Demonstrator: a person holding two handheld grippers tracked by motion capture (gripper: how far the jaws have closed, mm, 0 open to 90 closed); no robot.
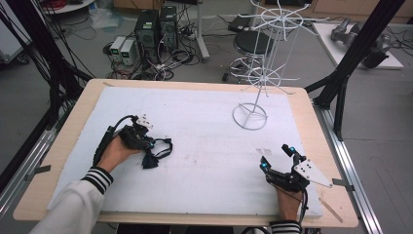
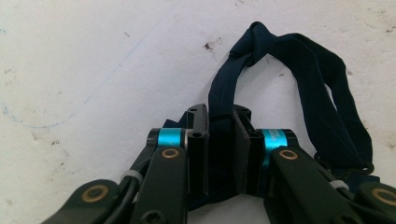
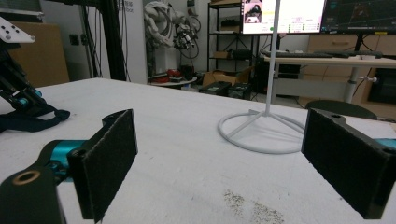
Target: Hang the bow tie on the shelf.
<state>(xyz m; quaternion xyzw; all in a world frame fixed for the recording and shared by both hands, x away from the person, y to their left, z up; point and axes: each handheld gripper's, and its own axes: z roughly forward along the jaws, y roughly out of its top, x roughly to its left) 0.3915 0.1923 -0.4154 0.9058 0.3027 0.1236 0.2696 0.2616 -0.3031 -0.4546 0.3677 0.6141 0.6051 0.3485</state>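
White foam mat [image 1: 204, 146] covers most of the pale wooden table [image 1: 311, 112]; a bare wood strip shows all round. Middle of the mat is open, plenty of room between the hands.

Left gripper [image 1: 146, 141] sits at the mat's left side, well in from the edge. Its jaws are nearly together, clamped on the dark navy fabric strap [image 2: 322, 98]: in the left gripper view the pads pinch one band of the strap, and the rest loops out ahead and to the side, knotted at the top, lying flat on the mat. In the high view the strap [image 1: 157, 153] lies bunched just beyond the jaw tips.

Right gripper [image 1: 276, 158] rests near the mat's front right corner, close to the front edge. Jaws wide apart, nothing between the pads [image 3: 109, 158].

White wire display stand [image 1: 258, 73] stands on the mat's far right, round base ring [image 3: 261, 133] ahead of the right gripper, well apart from both. Nothing lies between the grippers.
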